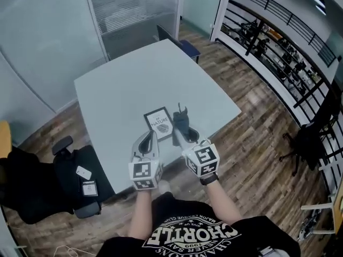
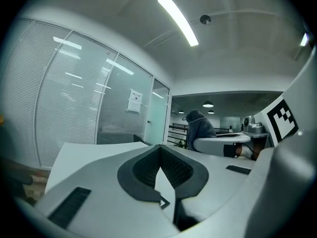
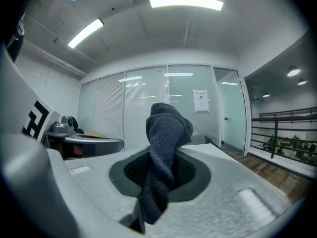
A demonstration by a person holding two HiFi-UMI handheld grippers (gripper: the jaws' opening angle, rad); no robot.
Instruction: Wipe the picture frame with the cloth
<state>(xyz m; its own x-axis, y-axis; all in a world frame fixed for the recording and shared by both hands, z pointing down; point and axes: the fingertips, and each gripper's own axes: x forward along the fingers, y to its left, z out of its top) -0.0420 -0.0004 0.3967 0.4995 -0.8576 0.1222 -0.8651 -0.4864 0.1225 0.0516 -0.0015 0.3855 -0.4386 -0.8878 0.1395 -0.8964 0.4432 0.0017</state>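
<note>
Overhead, in the head view, the picture frame (image 1: 159,123) lies flat on the grey table (image 1: 128,74), close to its near edge and just ahead of both grippers. Beyond the frame the tabletop is bare, leaving wide room toward the far edge. A chair (image 1: 69,181) stands off the table's near-left corner. The left gripper (image 1: 151,135) points at the frame's near-left corner. The right gripper (image 1: 179,131) sits just right of the frame, with the dark cloth (image 1: 181,119) bunched upright at its tip. Only this view shows the frame.

The left gripper view shows its jaws pressed together with nothing between them, and the cloth off to the right.

The right gripper view shows the jaws clamped on the cloth, which rises above them and hangs below.
</note>
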